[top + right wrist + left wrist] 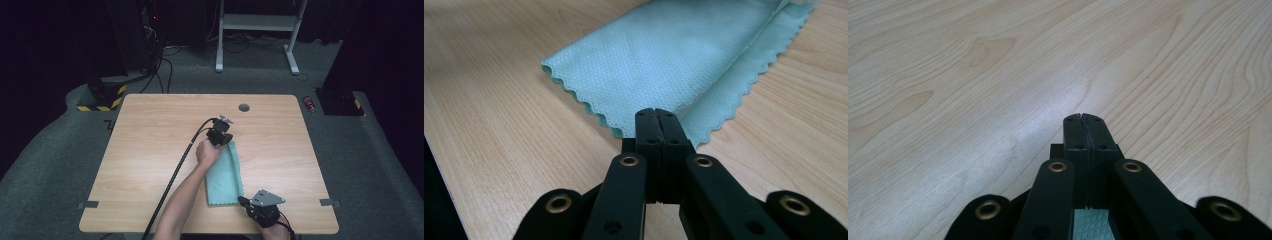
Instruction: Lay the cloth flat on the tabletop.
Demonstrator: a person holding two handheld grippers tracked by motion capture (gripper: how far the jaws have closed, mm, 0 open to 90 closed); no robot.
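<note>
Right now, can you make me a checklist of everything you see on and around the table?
Surface: pale wooden table, with a small round grey cap near its far edge.
Job's things: one folded green cloth with zigzag edges, lying flat.
Clutter: nothing seen on the table; grey tape tabs at the near corners.
Grippers: left gripper at the cloth's far end, fingers shut, green cloth showing between the jaws; right gripper at the cloth's near corner, fingers shut on that edge.
Cables: a black cable trails from the left gripper along the forearm.
Surroundings: grey carpet, a white frame, black stands with yellow stripes, floor wires.
</note>
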